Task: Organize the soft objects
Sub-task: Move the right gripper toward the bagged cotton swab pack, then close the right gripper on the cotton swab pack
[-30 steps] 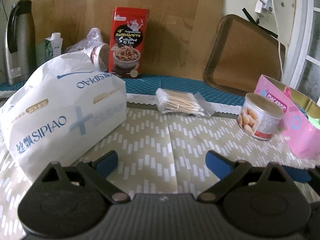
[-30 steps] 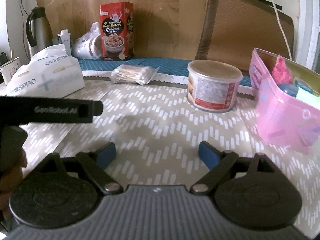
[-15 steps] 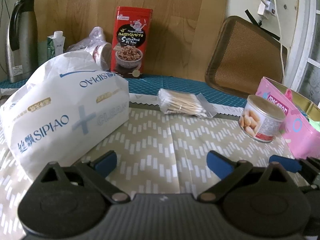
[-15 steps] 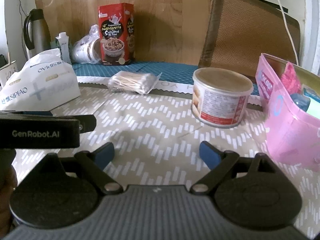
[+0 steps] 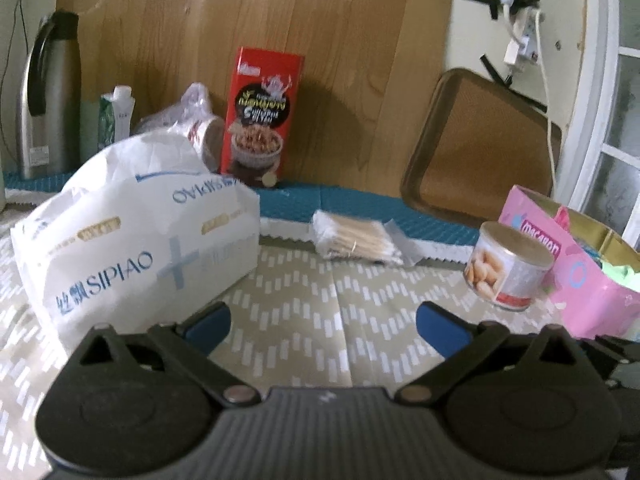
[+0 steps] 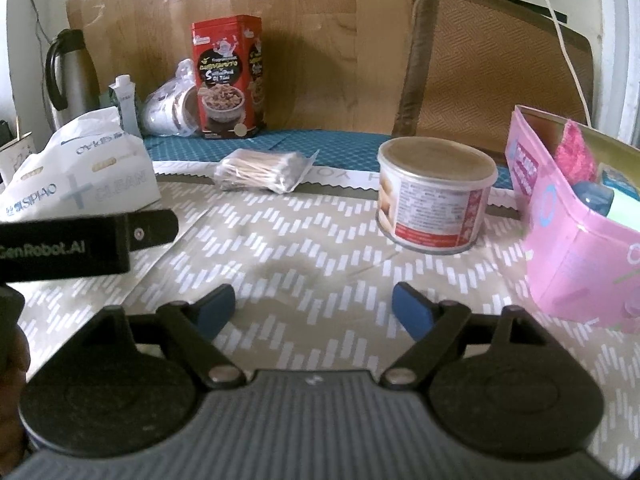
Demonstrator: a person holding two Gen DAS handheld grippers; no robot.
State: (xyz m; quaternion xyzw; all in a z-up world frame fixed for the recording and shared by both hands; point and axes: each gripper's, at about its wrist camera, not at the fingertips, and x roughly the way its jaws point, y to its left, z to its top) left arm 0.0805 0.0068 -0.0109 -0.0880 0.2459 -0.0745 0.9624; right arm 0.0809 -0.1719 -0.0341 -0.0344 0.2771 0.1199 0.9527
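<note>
A white SIPIAO tissue pack (image 5: 132, 240) lies on the patterned mat, just ahead and left of my left gripper (image 5: 322, 330), which is open and empty; it also shows far left in the right wrist view (image 6: 76, 176). A clear bag of cotton swabs (image 5: 356, 238) lies at the mat's far edge (image 6: 264, 170). A pink box (image 5: 576, 276) holding soft items stands at the right (image 6: 576, 240). My right gripper (image 6: 314, 312) is open and empty above the mat.
A round tin can (image 6: 434, 194) stands left of the pink box (image 5: 508, 266). A red snack box (image 5: 260, 114), bagged cups (image 6: 170, 106), a small carton (image 5: 118, 114) and a steel flask (image 5: 46, 96) line the back. A brown tray (image 6: 492, 64) leans on the wall.
Both grippers have drawn back and tilted up a little, so the objects sit lower and farther in view. Nothing on the table has moved. Both jaws stay open.
</note>
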